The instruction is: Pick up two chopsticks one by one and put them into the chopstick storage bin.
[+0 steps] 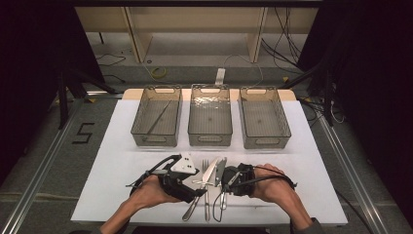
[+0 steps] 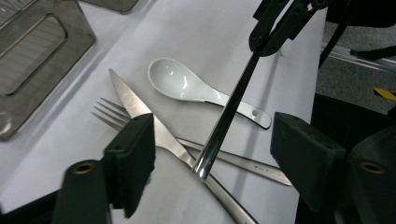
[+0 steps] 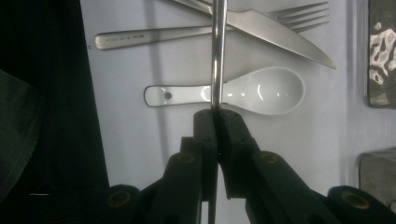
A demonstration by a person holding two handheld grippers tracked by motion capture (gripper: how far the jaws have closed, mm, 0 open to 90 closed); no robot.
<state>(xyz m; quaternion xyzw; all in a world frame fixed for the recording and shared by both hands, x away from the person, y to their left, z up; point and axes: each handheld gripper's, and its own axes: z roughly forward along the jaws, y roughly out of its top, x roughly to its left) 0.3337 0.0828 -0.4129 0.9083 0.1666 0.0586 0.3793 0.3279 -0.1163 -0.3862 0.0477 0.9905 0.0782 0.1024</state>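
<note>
The right tongs [image 3: 217, 116] pinch a steel rod [image 3: 218, 56] above the spoon [image 3: 261, 91], while the left tongs [image 2: 212, 154] gape around its free end; closing off-centre could twist it loose.

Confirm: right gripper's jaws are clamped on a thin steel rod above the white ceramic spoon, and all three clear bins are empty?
Not quite. The right gripper does clamp the thin steel rod above the white ceramic spoon, but the left clear plastic bin holds a slim utensil, as the high view shows.
</note>
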